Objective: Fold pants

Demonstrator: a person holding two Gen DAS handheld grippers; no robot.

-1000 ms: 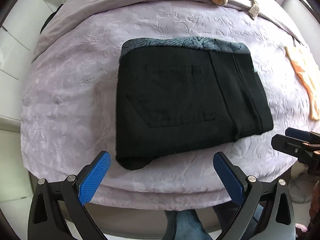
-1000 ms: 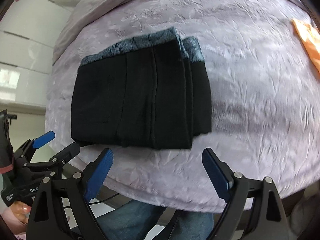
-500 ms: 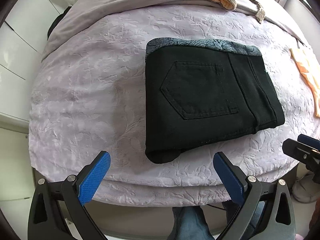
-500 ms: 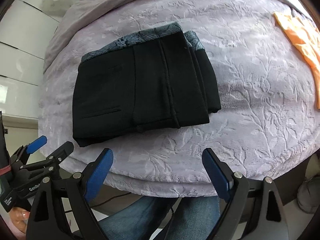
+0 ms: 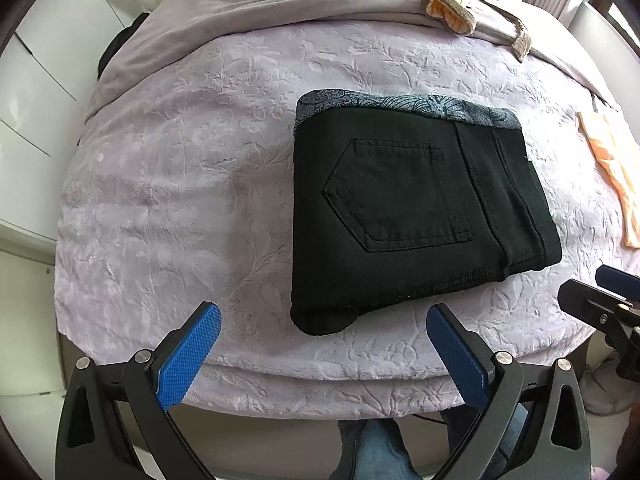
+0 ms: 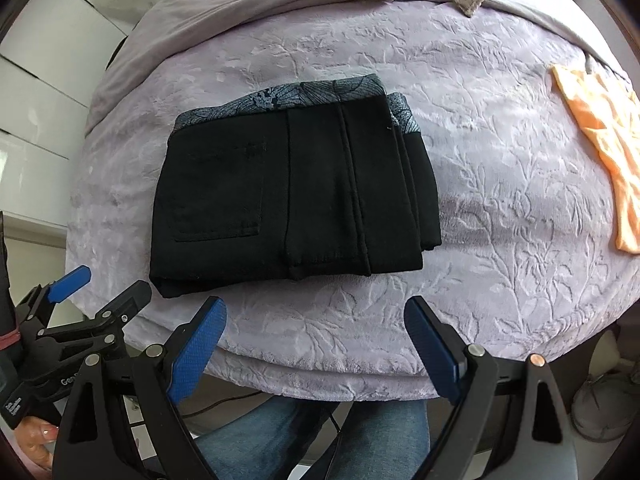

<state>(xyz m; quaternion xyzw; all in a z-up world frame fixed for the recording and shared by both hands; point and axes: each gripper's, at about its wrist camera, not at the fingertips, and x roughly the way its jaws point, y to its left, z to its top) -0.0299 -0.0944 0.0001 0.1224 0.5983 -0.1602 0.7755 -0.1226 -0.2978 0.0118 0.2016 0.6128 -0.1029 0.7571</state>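
The black pants (image 5: 412,208) lie folded into a compact rectangle on the lilac bedspread (image 5: 180,184), back pocket up, grey patterned waistband at the far edge. They also show in the right wrist view (image 6: 288,204). My left gripper (image 5: 322,344) is open and empty, just short of the fold's near edge. My right gripper (image 6: 316,340) is open and empty, also in front of the pants at the bed's near edge. The right gripper shows at the right of the left wrist view (image 5: 600,300); the left gripper shows at the left of the right wrist view (image 6: 92,300).
An orange cloth (image 6: 604,148) lies on the bed's right side. A beige-and-orange garment (image 5: 460,8) lies on a grey blanket (image 5: 280,24) at the far end. White cabinets (image 5: 36,92) stand left. The person's jeans-clad legs (image 6: 312,436) are below the bed edge.
Both grippers have pulled back and up from the pants, so the folded bundle looks smaller and farther away. The pants have not changed shape.
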